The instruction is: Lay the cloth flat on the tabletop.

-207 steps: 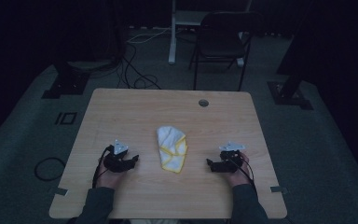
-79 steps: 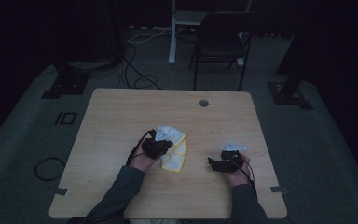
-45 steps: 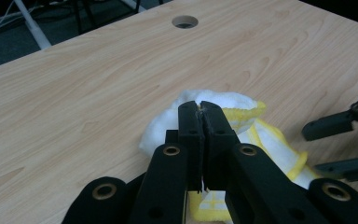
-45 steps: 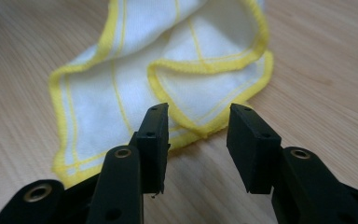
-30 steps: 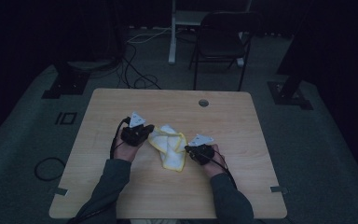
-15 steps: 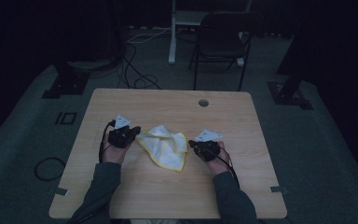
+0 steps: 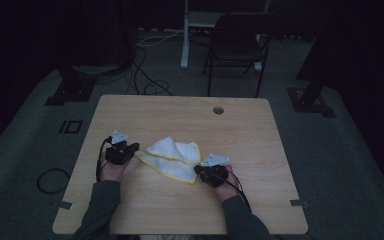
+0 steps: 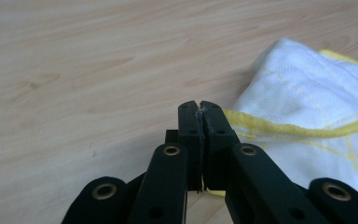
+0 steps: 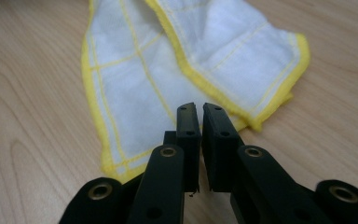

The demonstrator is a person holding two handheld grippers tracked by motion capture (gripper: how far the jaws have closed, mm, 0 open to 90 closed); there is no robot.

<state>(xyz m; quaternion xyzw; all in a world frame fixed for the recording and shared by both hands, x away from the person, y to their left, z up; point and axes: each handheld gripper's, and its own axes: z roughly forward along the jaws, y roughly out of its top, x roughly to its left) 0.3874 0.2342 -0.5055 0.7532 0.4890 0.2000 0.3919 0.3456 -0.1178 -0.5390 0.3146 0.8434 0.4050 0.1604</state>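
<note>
A white cloth (image 7: 172, 157) with a yellow hem lies crumpled and stretched sideways on the wooden table (image 7: 180, 115). My left gripper (image 7: 132, 149) is at the cloth's left corner. In the left gripper view its jaws (image 8: 199, 105) are pressed together on a sliver of cloth (image 8: 307, 107), with yellow hem under them. My right gripper (image 7: 198, 170) rests at the cloth's near right corner. Its jaws (image 9: 199, 108) have just been opening. A thin gap shows between them with nothing in it, and the cloth (image 9: 135, 79) lies just beyond and beneath.
A round cable hole (image 7: 218, 110) sits near the table's far edge. A dark chair (image 7: 237, 45) and floor cables (image 7: 145, 80) lie behind the table. Bare wood surrounds the cloth on all sides.
My left gripper moved left and down with the cloth's corner, spreading the cloth wider. My right gripper shifted slightly toward the person, and a gap has appeared between its jaws.
</note>
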